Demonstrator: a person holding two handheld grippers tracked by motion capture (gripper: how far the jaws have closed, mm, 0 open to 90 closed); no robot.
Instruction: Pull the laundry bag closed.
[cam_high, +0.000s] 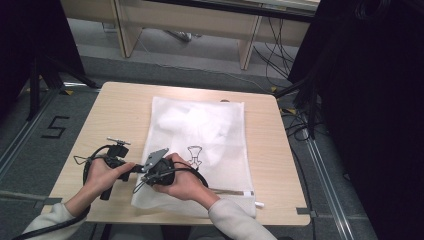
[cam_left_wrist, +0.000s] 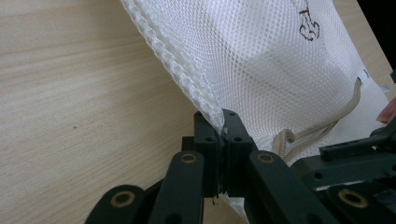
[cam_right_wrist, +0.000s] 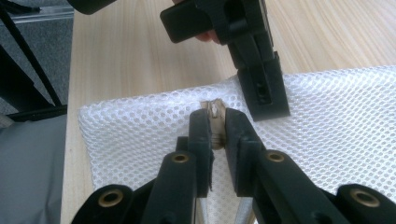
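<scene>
Grey floor with a black "5" (cam_high: 56, 127) marked at far left, then the pale wooden table (cam_high: 115, 107). The left gripper (cam_high: 134, 169) is clamped tight on the near-left edge of the white mesh bag (cam_high: 210, 130); just beside it, the right gripper (cam_high: 145, 179) pinches the zipper pull (cam_right_wrist: 214, 110). A black printed emblem (cam_high: 194, 155) marks the bag, its lettering unreadable.

Mesh bag (cam_high: 200, 145): contents show as a pale lump behind the netting at about 12 o'clock of the printed mark — shape not resolvable.

Right gripper (cam_right_wrist: 214, 122): small tan piece pinched between the pads, mostly covered by them — likely the zipper pull, cannot confirm.

Left gripper (cam_left_wrist: 223, 133): bag edge disappears between the closed pads; depth of bite hidden.

High view: both sets of fingertips masked by the hands.
</scene>
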